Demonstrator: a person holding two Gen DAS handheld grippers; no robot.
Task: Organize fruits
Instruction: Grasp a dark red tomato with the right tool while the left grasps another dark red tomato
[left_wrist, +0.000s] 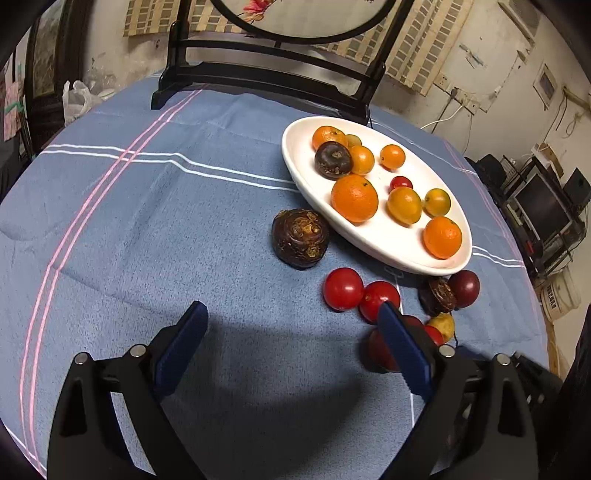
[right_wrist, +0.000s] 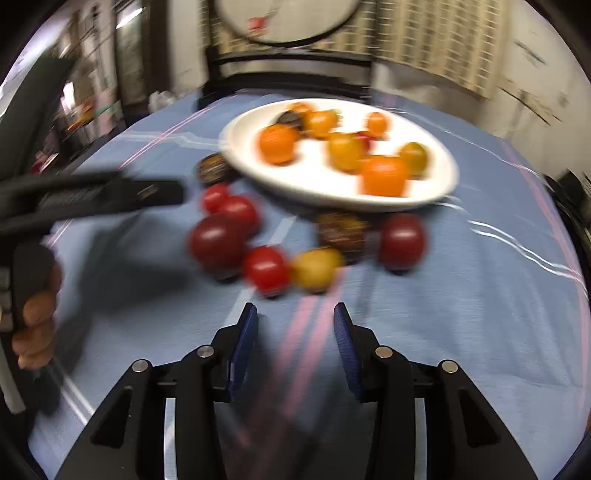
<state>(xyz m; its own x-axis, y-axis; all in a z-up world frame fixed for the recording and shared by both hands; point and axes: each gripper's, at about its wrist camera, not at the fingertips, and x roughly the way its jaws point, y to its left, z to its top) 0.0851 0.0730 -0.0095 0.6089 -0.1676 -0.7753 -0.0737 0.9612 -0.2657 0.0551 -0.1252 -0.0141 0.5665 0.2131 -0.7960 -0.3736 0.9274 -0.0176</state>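
A white oval plate (left_wrist: 388, 238) holds several oranges, yellow kumquats, a dark water chestnut and a small red tomato. On the blue cloth in front of it lie a large dark water chestnut (left_wrist: 301, 238), two red tomatoes (left_wrist: 342, 288), a smaller chestnut (left_wrist: 437, 295), a dark red tomato (left_wrist: 464, 288) and a yellow fruit (left_wrist: 443, 325). My left gripper (left_wrist: 291, 314) is open above bare cloth, its right finger in front of more red tomatoes. In the blurred right wrist view, my right gripper (right_wrist: 295, 314) is open and empty, just short of a red tomato (right_wrist: 266, 269) and the yellow fruit (right_wrist: 316, 269).
A black wooden stand (left_wrist: 258, 74) with a round screen stands at the table's far edge. A plastic bag (left_wrist: 77, 99) lies at the back left. The left gripper (right_wrist: 173, 194) and the hand holding it (right_wrist: 37, 306) fill the left of the right wrist view.
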